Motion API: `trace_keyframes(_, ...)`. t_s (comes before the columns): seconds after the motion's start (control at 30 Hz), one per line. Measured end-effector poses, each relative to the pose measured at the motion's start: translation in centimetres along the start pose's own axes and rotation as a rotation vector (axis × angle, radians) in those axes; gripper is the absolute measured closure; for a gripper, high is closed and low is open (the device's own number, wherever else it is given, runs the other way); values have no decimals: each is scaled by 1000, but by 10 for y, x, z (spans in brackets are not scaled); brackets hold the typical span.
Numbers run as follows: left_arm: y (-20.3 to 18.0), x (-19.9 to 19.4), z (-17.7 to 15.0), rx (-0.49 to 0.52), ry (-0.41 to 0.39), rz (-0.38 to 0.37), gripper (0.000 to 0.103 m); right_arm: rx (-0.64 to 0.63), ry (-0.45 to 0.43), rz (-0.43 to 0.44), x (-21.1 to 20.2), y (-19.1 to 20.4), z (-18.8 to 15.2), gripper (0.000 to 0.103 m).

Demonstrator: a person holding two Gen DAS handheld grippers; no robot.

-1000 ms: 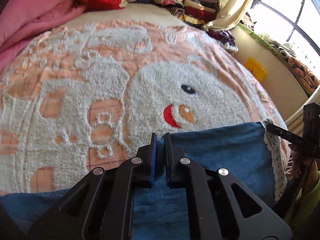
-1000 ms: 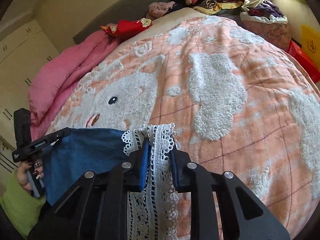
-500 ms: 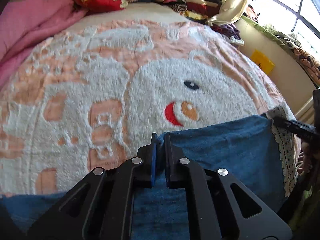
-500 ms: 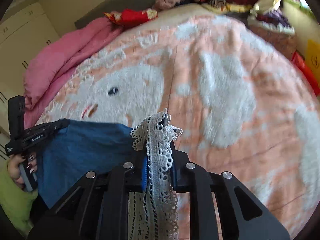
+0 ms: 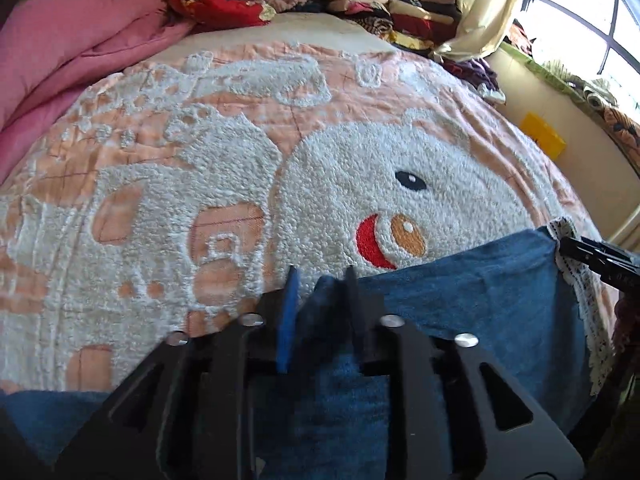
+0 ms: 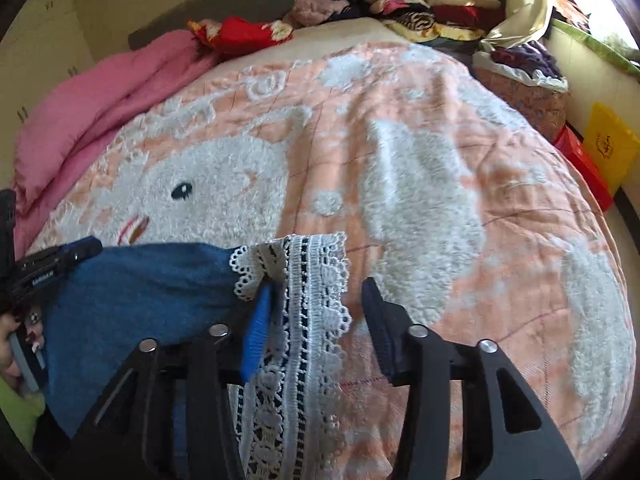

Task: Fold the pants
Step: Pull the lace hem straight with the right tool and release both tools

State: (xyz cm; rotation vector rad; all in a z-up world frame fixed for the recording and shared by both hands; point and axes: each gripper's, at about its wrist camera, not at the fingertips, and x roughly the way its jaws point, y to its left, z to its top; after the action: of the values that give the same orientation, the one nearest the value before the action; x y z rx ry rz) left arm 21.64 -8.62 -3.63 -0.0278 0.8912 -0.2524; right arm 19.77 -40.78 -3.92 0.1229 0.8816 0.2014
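I am working over a bed [image 5: 240,140] spread with a peach blanket [image 6: 500,220] bearing a white fleece cartoon animal [image 5: 400,184]. A pink quilt [image 5: 72,48] is lying bunched along the bed's left edge, a red garment [image 5: 224,8] at its head, and stacks of folded clothes [image 5: 400,4] are sitting beyond, beside a cream curtain [image 5: 488,4] and a window [image 5: 600,20]. A yellow bag [image 6: 608,144] is standing by the wall.

The blue denim pants [image 5: 460,300] are lying across the near edge of the bed, white lace hem [image 6: 304,300] on the right.

My left gripper [image 5: 320,296]: jaws have just been opening, now standing narrowly apart, with a denim fold between them, leaning on the right jaw and clear of the blue left pad.

My right gripper [image 6: 316,320]: jaws have just been opening, now moderately wide; the lace is draping against the left pad, and the right jaw is standing clear.

The near part of the pants is hidden beneath both grippers. In the right wrist view a hand [image 6: 12,352] is cut off at the frame edge.
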Motion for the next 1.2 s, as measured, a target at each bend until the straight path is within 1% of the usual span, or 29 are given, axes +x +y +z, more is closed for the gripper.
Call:
trace_keyframes(0.03,1,-6,0,-2,-9,1,74,16,-23,-2,-8,-3,-1,57)
trace_keyframes(0.07,2,-11,0,-3,-16,4,73,21,-37,-10,-15,-3,-2,56)
trace_keyframes(0.13,4,-24,-2,-1,-30,11,63,30,-72,-14,-31,-3,-6,48)
trace_keyframes(0.17,4,-30,-3,1,-35,16,60,34,-83,-14,-36,-3,-7,47)
trace_keyframes(0.23,4,-39,-5,-1,-43,17,50,35,-107,-9,-49,-1,-9,42)
trace_keyframes(0.27,5,-46,-7,-5,-48,16,47,35,-116,-8,-55,1,-12,40)
trace_keyframes(0.33,5,-55,-11,-6,-54,13,40,21,-123,-9,-66,4,-17,39)
trace_keyframes(0.37,5,-59,-13,-6,-56,12,40,13,-124,-7,-71,6,-20,39)
trace_keyframes(0.43,6,-67,-17,-7,-60,9,31,-6,-123,-15,-78,10,-25,37)
trace_keyframes(0.5,6,-75,-22,-5,-61,4,29,-33,-123,-27,-88,15,-34,31)
trace_keyframes(0.53,6,-78,-25,-3,-60,8,27,-40,-120,-25,-90,18,-37,31)
trace_keyframes(0.77,1,-98,-53,35,-53,7,20,-139,-72,-10,-105,45,-62,31)
trace_keyframes(0.9,0,-101,-77,59,-15,19,17,-211,-28,40,-102,73,-74,31)
trace_keyframes(0.97,2,-100,-87,65,5,41,15,-244,4,57,-95,87,-78,31)
trace_keyframes(1.07,9,-96,-98,50,34,61,14,-304,58,50,-80,109,-84,31)
trace_keyframes(1.13,18,-89,-106,38,70,100,14,-322,99,46,-70,115,-86,31)
trace_keyframes(1.2,28,-83,-110,20,93,130,14,-320,181,-14,-51,111,-91,31)
